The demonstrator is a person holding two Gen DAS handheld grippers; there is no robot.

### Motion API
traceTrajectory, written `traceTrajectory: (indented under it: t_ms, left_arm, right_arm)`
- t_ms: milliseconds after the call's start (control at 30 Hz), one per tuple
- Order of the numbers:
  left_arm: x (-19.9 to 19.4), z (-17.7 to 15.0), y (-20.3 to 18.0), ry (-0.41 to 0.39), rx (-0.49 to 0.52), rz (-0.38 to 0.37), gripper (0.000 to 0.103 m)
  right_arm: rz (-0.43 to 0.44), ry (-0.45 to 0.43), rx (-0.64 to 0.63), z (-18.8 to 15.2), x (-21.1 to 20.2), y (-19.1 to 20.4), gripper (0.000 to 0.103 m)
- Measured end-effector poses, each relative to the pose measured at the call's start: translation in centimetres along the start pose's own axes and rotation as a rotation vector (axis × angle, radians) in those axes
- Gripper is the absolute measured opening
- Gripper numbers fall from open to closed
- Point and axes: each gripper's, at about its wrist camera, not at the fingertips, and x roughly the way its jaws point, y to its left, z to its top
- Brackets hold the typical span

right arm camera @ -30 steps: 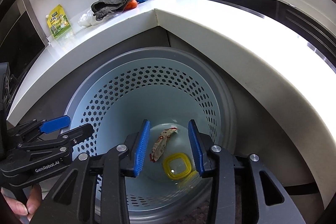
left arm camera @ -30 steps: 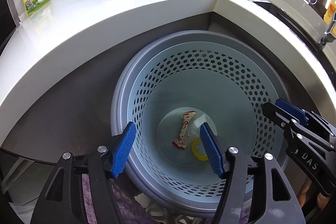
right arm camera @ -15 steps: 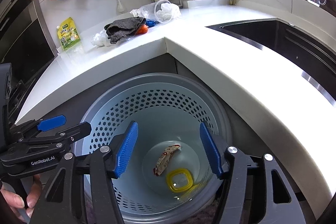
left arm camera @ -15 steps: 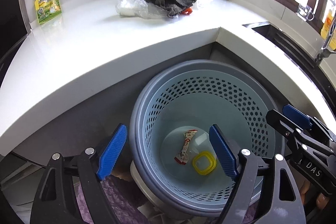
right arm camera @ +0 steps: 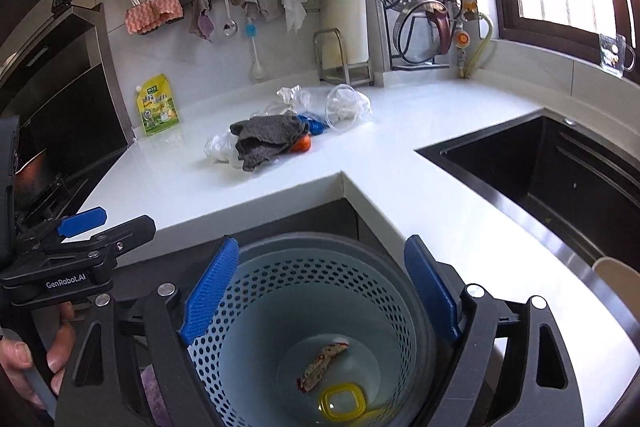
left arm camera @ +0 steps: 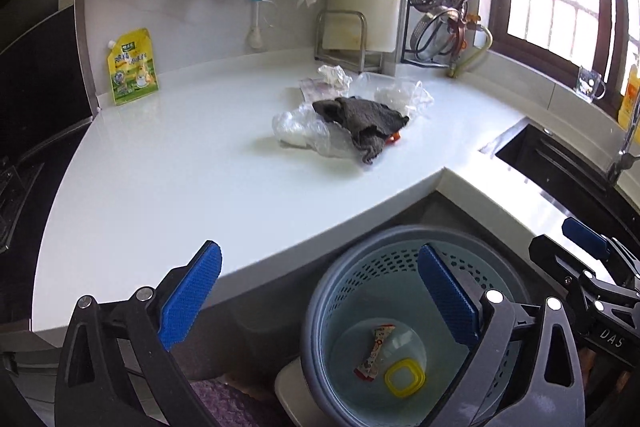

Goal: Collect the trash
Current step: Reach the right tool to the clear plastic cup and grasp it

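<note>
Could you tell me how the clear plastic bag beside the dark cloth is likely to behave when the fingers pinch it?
The plastic bag looks crumpled and thin, so probably floppy and light. The dark cloth overlaps it and may drag along.

orange item (right arm camera: 303,144) mostly hidden under grey cloth (right arm camera: 267,141), basket (left arm camera: 320,311) partly behind gripper fingers (left arm camera: 446,297)

Perforated pale-blue bin (left arm camera: 360,307), yellow lid (left arm camera: 404,377)

wrapper (left arm camera: 374,354), yellow lid (left arm camera: 405,377) in bin (left arm camera: 320,299)
</note>
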Motion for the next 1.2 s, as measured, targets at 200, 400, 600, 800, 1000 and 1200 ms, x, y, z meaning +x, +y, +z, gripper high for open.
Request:
traceTrajectory:
  t_ms: [200, 400, 600, 800, 1000, 1200]
  left_arm:
    - [1.0, 2.9, 1.4, -0.048, -0.027, 0.043, 0.097]
    - [3.1, 5.4, 1.9, -0.067, -0.041, 0.080, 0.097]
    - [5.3, 7.1, 1.8, -0.055, -0.062, 0.107, 0.097]
    - [7.8, 7.9, 1.2, -0.006, -0.081, 0.115, 0.097]
    - [9.4, 7.9, 0.7, 0.026, -0.083, 0.115, 0.097]
    - [10.6, 7.7, 0.4, 0.053, -0.079, 0.119, 0.097]
  right_arm:
    - [0.018, -0.039, -0.016, 4.1, 1.9, -0.5, 0.083]
    - [0.024, -0.044, -0.055, 8.3, 5.5, -1.3, 0.083]
    - [0.030, -0.009, -0.185, 12.2, 9.9, -0.7, 0.083]
    - [0.078, 0.073, -0.233, 15.3, 15.9, -0.9, 0.083]
    - [0.087, 0.114, -0.309, 16.6, 20.3, -0.5, 0.082]
    - [0.090, 0.145, -0.357, 17.7, 23.3, 0.1, 0.082]
